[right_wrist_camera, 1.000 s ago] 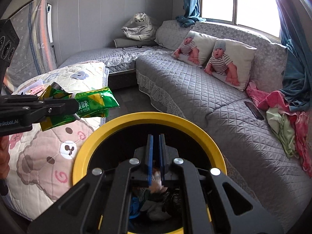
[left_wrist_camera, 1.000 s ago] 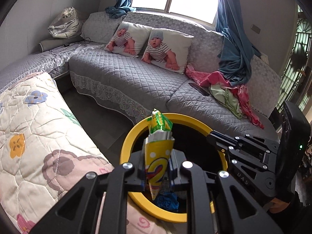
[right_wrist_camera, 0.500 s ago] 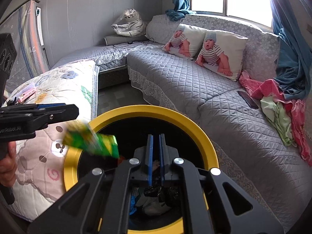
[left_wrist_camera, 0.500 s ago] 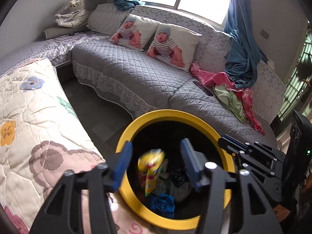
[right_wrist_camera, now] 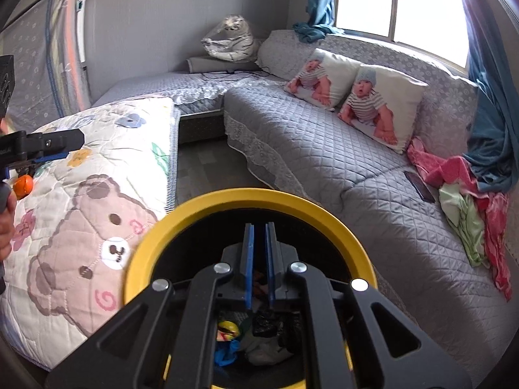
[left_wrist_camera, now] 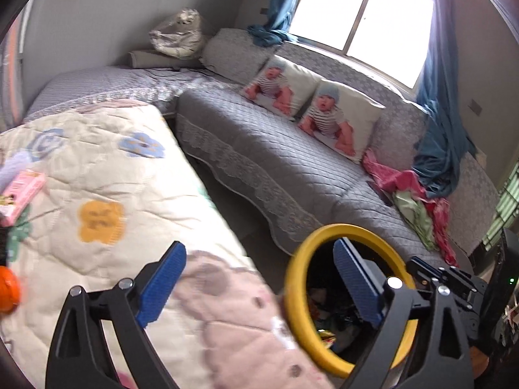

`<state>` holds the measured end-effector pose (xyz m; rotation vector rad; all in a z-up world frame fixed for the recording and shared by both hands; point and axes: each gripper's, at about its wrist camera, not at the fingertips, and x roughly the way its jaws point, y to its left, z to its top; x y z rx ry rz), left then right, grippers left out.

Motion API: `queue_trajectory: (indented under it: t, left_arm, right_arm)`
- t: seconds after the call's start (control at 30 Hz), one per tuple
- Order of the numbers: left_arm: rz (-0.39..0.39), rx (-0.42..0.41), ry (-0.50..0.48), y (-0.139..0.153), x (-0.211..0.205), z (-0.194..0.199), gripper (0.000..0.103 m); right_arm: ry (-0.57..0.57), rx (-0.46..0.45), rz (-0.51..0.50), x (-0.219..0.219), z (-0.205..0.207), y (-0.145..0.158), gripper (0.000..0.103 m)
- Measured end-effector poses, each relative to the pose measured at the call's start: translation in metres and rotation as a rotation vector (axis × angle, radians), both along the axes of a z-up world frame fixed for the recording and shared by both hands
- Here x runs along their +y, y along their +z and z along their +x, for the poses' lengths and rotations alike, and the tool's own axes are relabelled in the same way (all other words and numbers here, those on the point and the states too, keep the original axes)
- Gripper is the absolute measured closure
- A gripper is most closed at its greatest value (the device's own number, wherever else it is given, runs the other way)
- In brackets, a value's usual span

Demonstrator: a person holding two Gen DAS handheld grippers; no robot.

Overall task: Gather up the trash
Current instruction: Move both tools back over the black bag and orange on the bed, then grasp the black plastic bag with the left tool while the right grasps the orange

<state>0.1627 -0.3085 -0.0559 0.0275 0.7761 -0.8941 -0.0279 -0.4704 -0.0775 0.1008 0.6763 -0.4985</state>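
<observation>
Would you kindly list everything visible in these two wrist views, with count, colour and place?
Trash bin: one, yellow rim, black inside, beside the quilted bed; litter inside.
Quilt: one, cream with bear and flowers, on the bed at left.
Orange ball: one, orange, on the quilt's left edge.
Pink box: one, pink, on the quilt, far left.
Sofa: one, grey quilted, under the window.
Baby pillows: two, white with baby prints, on the sofa back.
Clothes: a pile, pink and green, at the sofa's right end.
Curtain: blue, right of the window.
Plush tiger: one, white striped, in the far corner.
Left gripper: black, blue pads, open, empty.
Right gripper: black, blue pads, shut, over the bin.
</observation>
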Motion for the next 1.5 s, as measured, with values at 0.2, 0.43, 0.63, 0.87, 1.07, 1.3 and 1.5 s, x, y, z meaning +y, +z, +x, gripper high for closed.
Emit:
queue_trajectory:
  t: [0.2, 0.43, 0.63, 0.87, 1.07, 1.3, 1.5]
  left_arm:
    - [0.023, -0.045, 0.135, 0.008, 0.08, 0.039, 0.014]
    - [0.077, -0.058, 0.32, 0.011, 0.194, 0.093, 0.014]
    - [0.111, -0.038, 0.442, 0.006, 0.279, 0.13, 0.014]
    - [0.106, 0.02, 0.454, -0.009, 0.302, 0.141, 0.013]
    - [0.118, 0.042, 0.417, -0.024, 0.29, 0.155, 0.013]
    - [0.132, 0.098, 0.418, -0.043, 0.28, 0.177, 0.013]
    - [0.133, 0.133, 0.426, -0.056, 0.274, 0.192, 0.018]
  right_arm:
    - [0.161, -0.003, -0.013, 0.046, 0.046, 0.012, 0.097]
    - [0.472, -0.038, 0.036, 0.132, 0.125, 0.032, 0.096]
    - [0.727, -0.022, 0.054, 0.222, 0.188, 0.036, 0.079]
    - [0.898, 0.04, 0.036, 0.291, 0.228, 0.021, 0.048]
    - [0.945, 0.103, 0.034, 0.306, 0.247, 0.003, 0.048]
    - [0.962, 0.14, 0.0, 0.318, 0.265, -0.01, 0.047]
    - [0.971, 0.178, 0.032, 0.318, 0.286, -0.021, 0.047]
